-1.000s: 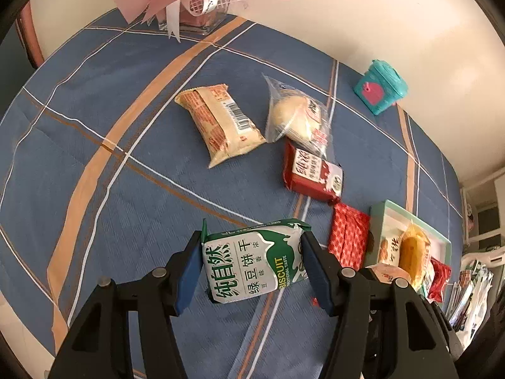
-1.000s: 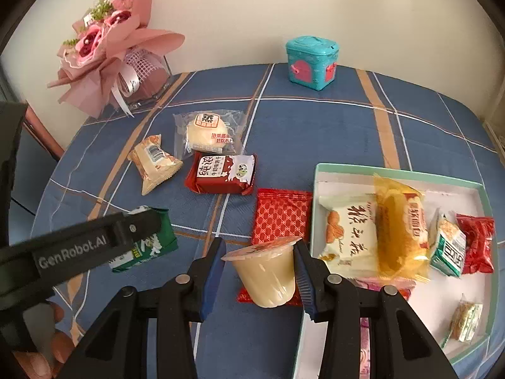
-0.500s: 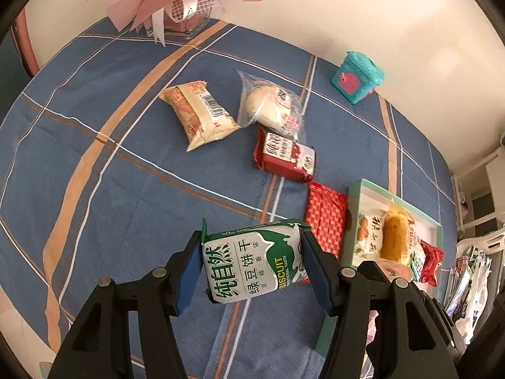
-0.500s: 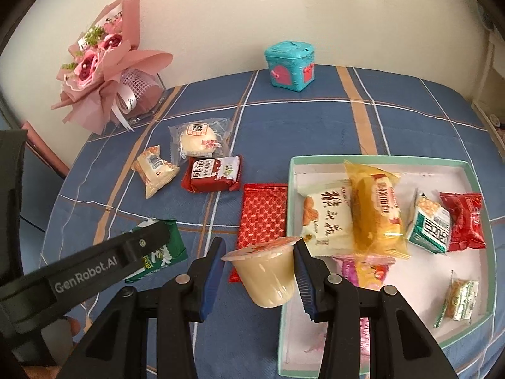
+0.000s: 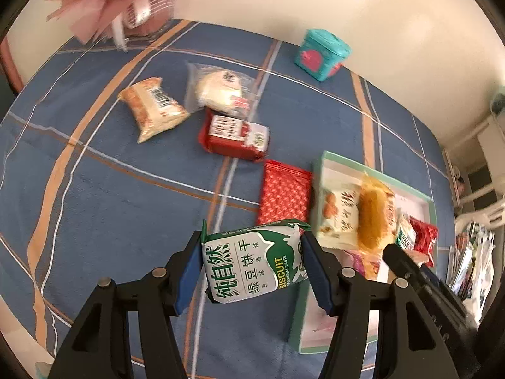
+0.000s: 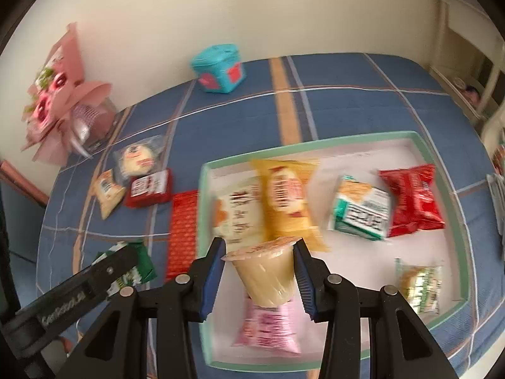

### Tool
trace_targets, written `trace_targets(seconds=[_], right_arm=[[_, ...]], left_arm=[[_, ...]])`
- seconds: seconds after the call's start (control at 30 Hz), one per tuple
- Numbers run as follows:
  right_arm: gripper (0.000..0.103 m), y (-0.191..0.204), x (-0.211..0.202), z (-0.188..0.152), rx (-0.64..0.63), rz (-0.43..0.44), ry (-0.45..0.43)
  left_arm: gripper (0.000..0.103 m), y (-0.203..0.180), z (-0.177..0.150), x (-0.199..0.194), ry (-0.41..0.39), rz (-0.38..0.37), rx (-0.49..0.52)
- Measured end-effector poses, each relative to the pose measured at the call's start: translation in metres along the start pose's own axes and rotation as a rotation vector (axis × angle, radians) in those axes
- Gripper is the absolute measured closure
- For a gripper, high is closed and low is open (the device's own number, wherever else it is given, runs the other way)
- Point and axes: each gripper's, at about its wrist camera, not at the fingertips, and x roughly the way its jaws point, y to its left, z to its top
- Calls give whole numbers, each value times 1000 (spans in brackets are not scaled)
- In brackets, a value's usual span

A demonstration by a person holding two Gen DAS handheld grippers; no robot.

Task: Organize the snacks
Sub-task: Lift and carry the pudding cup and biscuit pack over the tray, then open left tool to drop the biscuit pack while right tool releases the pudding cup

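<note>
Plain cream wall (image 6: 252,9) behind blue plaid-cloth table (image 5: 126,195), white furn. at right

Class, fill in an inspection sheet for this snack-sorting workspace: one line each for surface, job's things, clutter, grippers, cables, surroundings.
Surface: blue plaid tablecloth with orange stripes.
Job's things: green-rimmed white tray holding several wrapped snacks; red patterned packet, red-and-white packet, clear-wrapped bun and beige packet lie loose on the cloth.
Clutter: teal toy box; pink bouquet.
Grippers: left gripper shut on green-and-white biscuit pack; right gripper shut on pale pudding cup above the tray.
Cables: nothing seen.
Surroundings: cream wall; white furniture at right, blurred.
</note>
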Motion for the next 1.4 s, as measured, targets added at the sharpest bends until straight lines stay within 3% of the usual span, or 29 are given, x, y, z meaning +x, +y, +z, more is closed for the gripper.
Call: trace_targets(seconds=[0.43,0.83,1.07,1.4], right_arm=[[57,-80,-10,2,156,-67,15],[57,-114,-17,-4,225,-63,26],[57,-114,-14,-5,219,-52,46],[56,-102,-1,-9,174,-53,95]], left_arm=[[40,-83,-25,4,9,-21,219],[40,-141,-48,2,-9,-44,386],[40,-142,-48,7,10,-55,370],[40,-95,-23,10,29,-92,174]])
